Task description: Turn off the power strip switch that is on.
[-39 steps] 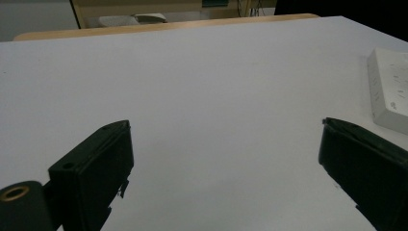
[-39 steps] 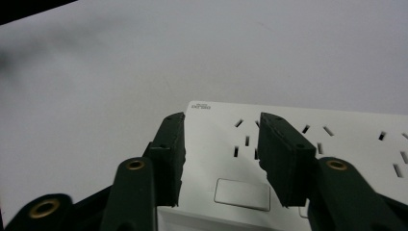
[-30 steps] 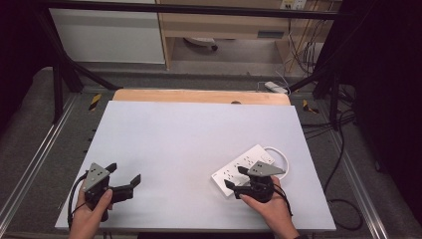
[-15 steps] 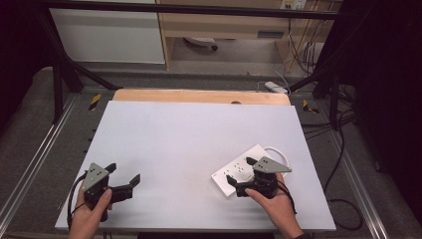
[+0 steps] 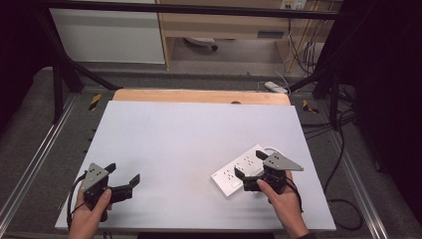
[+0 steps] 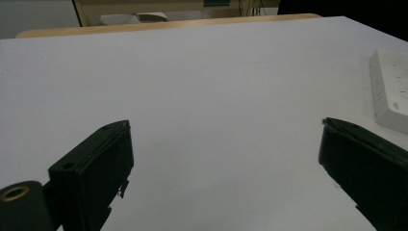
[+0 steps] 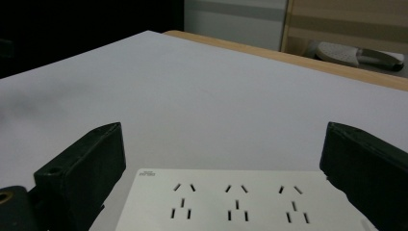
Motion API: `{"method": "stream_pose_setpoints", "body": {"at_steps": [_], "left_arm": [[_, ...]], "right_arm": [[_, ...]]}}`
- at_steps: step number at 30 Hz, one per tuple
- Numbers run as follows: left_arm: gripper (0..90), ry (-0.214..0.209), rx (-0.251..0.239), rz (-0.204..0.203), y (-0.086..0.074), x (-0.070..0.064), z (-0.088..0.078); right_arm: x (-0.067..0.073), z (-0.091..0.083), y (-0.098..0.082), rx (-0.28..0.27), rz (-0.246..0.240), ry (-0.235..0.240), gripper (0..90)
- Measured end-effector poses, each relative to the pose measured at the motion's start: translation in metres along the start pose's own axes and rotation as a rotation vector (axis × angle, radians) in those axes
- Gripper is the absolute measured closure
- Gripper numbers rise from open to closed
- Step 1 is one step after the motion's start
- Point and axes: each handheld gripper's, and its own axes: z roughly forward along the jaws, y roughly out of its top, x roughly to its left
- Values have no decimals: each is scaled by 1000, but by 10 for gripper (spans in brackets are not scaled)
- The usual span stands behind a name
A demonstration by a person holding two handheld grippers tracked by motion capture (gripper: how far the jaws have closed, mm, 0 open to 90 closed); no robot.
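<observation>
Power strip (image 5: 238, 172) now beneath the raised right gripper (image 5: 251, 165), jaws just opened wide, nothing clamped.

A white tabletop (image 5: 189, 149) fills the middle, with a bare wooden strip (image 5: 199, 96) along its 12 o'clock edge. Beyond it stand a white cabinet (image 5: 107, 35) at 11 o'clock and a wooden shelf unit (image 5: 224, 25) at 12. Grey floor (image 5: 30, 129) lies at 9 o'clock; cables (image 5: 343, 199) trail across the floor at 4 o'clock.
</observation>
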Motion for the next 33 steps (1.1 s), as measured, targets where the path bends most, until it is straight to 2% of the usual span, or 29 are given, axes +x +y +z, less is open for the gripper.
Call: {"method": "stream_pose_setpoints", "body": {"at_steps": [8,17,33], "left_arm": [[49,-7,-9,2,1,-1,-1],[49,-8,-7,-1,1,-2,-1],[49,-10,-10,0,1,-2,-1]], "right_arm": [[-6,-14,4,-61,-12,-24,41],[-15,-33,9,-99,-6,-35,75],[-30,-57,5,-120,-2,-53,29]]}}
